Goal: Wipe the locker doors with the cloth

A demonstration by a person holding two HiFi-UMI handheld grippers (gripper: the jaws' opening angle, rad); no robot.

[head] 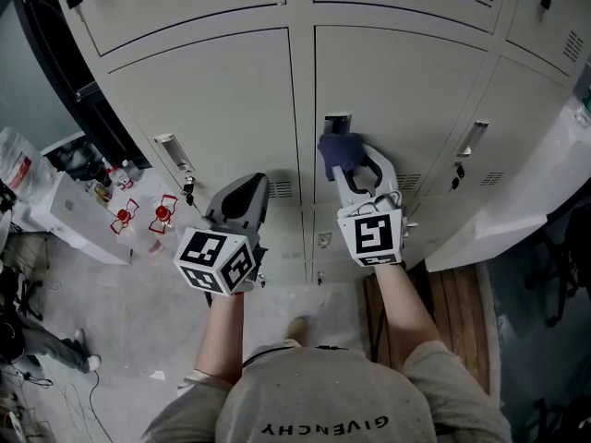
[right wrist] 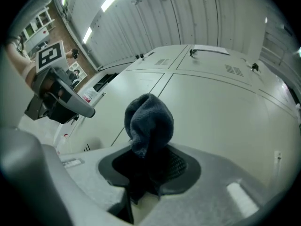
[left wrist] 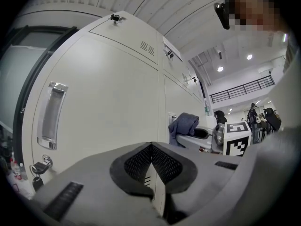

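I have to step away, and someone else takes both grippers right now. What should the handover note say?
Left gripper: shut, empty, held near the left locker door.
Right gripper: shut on the dark cloth, which bunches up above the fingers.
The cloth is at the middle locker door, near its left edge, just below the handle. I can't tell if it presses on the door.
Done: the cloth is in hand and at the door. No wipe marks show, so I can't tell which doors are wiped.
Left: wipe this door, then the others.
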